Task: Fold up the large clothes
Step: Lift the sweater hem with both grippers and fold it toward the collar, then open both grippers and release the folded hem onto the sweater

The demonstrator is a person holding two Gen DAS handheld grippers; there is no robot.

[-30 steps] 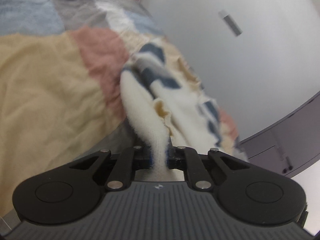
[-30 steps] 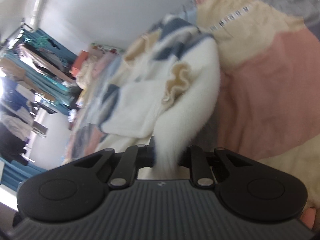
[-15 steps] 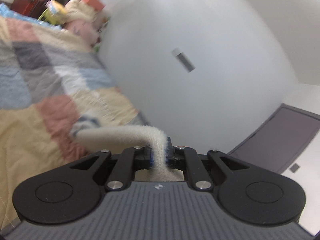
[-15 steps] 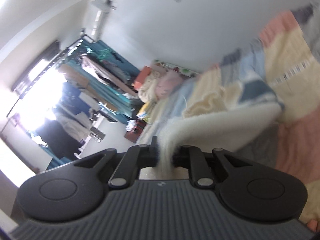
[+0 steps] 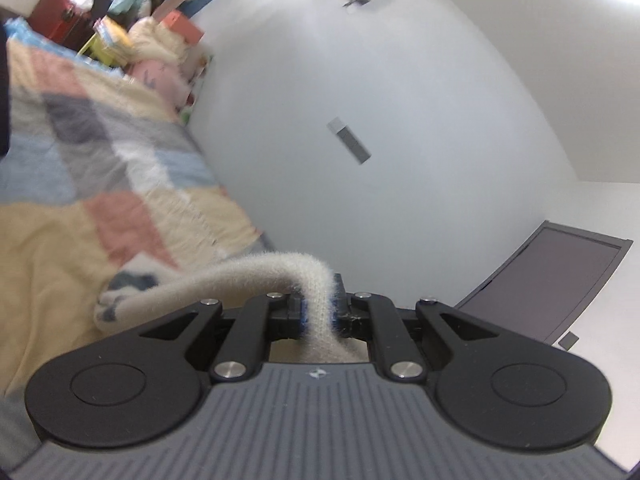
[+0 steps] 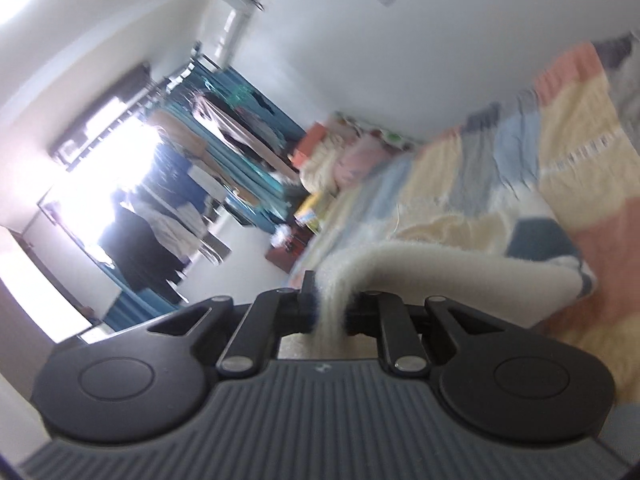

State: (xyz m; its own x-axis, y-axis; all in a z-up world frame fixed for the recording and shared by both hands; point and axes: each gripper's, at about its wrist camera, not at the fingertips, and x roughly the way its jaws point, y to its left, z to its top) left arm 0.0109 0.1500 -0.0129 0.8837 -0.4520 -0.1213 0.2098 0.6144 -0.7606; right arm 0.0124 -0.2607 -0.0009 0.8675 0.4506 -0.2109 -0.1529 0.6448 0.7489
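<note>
A fluffy cream garment with blue-grey patches [image 5: 224,280] is lifted off a bed. My left gripper [image 5: 318,314] is shut on one edge of it; the cloth runs from the jaws down to the left, where its patterned part [image 5: 124,288] hangs over the bedspread. In the right wrist view my right gripper [image 6: 330,314] is shut on another edge of the same garment [image 6: 460,252], which stretches to the right and drops toward the bed. Both grippers point nearly level, well above the mattress.
A patchwork bedspread [image 5: 60,184] [image 6: 520,168] in yellow, pink, blue and grey covers the bed. Pillows and soft toys [image 5: 160,56] lie at its head. A white wall [image 5: 380,120], a dark door [image 5: 560,280], a clothes rack [image 6: 224,136] and a bright window [image 6: 100,168] surround it.
Both grippers have risen with the garment still clamped. The views have swung up from the bedspread to the walls, and the cloth now hangs stretched out from each pair of jaws.
</note>
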